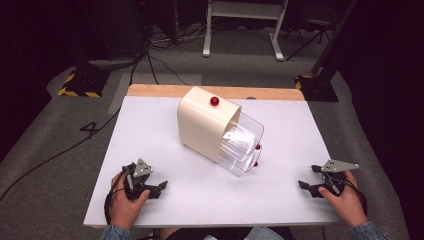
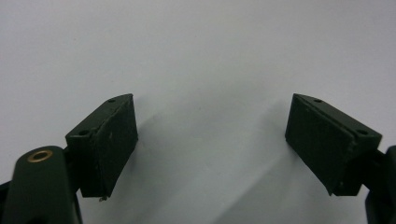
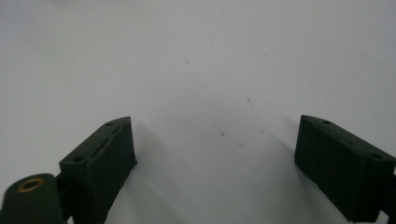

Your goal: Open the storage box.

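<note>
1. The left tongs (image 1: 159, 189) rest low on the white rectangular surface (image 1: 150, 130), held in the person's left hand (image 1: 125, 202). In the left gripper view the jaws stand wide apart with nothing but bare white surface between them.
2. The right tongs (image 1: 306, 187) sit at the opposite near corner in the right hand (image 1: 345, 200). Their jaws gape just as wide in the right gripper view, again with nothing between the pads (image 3: 100, 170).
3. The cream-coloured plastic mini drawer cabinet with a red ball knob on top (image 1: 202, 122) stands well ahead of both tongs, roughly between them and towards the far side of the surface, turned at an angle.
4. Its clear plastic drawers (image 1: 242, 145) jut out of the open front towards the right tongs' side, and small red knobs (image 1: 257, 147) show on their faces. The lower drawers look pulled out; what lies inside I cannot make out beyond a pale shape.
5. Judging by this, neither pair of tongs is working on the cabinet: both are parked apart from it and empty. Either the drawer work is finished or pushing the drawers home remains; the pictures do not settle which.
</note>
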`<move>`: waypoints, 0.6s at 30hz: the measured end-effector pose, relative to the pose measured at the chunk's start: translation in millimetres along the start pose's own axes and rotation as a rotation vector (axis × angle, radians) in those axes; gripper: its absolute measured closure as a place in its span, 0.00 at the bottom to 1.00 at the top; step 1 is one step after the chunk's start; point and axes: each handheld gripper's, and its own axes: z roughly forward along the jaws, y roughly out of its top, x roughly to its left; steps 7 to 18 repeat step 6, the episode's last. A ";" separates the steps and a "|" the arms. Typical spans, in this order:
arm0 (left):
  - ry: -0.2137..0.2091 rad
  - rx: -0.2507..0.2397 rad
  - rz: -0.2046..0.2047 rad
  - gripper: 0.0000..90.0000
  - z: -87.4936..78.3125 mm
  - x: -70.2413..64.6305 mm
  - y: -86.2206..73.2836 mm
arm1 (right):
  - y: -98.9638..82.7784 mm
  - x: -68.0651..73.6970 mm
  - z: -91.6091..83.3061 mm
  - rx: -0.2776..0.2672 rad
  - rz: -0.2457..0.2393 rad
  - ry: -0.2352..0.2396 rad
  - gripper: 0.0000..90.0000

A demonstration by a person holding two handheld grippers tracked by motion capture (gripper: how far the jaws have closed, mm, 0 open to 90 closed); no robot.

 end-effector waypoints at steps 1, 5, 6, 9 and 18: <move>0.000 0.000 0.000 0.19 0.0 0.0 0.0 | -0.1 0.0 0.0 0.000 0.000 -0.001 0.14; -0.001 0.001 -0.001 0.19 0.1 0.0 0.1 | -0.2 -1.1 0.1 0.000 0.004 0.005 0.14; -0.001 0.001 -0.001 0.19 0.1 0.0 0.1 | -0.2 -1.3 0.3 -0.001 0.006 0.008 0.14; -0.001 0.001 -0.001 0.19 0.1 0.0 0.1 | -0.2 -1.3 0.3 -0.001 0.006 0.008 0.14; -0.001 0.001 -0.001 0.19 0.1 0.0 0.1 | -0.2 -1.3 0.3 -0.001 0.006 0.008 0.14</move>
